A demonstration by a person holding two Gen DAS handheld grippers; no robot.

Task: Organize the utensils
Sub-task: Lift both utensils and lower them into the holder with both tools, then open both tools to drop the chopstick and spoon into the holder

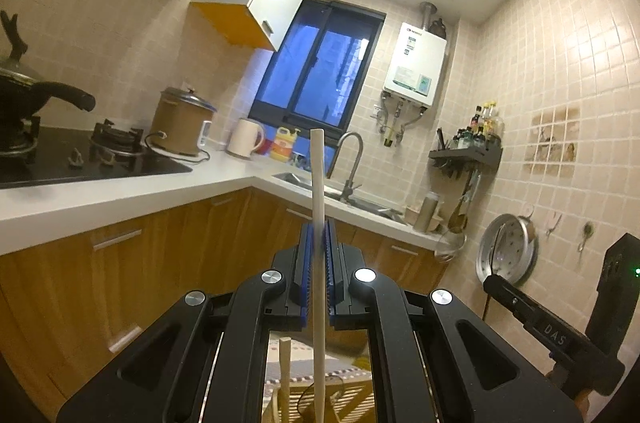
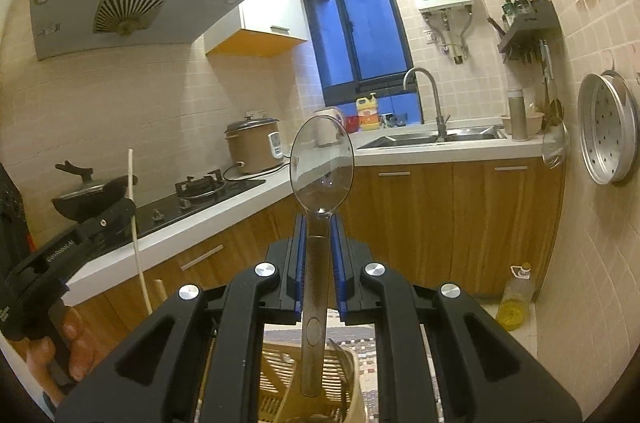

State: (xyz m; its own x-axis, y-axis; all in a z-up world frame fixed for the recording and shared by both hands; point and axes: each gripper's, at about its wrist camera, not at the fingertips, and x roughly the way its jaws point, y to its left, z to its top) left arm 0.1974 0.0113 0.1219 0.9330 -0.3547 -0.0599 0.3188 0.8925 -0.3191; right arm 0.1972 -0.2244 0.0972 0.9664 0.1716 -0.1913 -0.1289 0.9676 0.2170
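Note:
My left gripper is shut on a pale chopstick that stands upright between its blue pads. From the right wrist view the same left gripper and its chopstick show at the left, with a hand on its handle. My right gripper is shut on the handle of a clear plastic spoon, bowl up. A cream slatted utensil basket lies below the grippers, partly hidden; a second stick rises from it. The right gripper's body shows at the lower right of the left wrist view.
An L-shaped white counter carries a gas hob, a black pan, a rice cooker, a kettle and a sink with tap. A steamer tray hangs on the right wall. An oil bottle stands on the floor.

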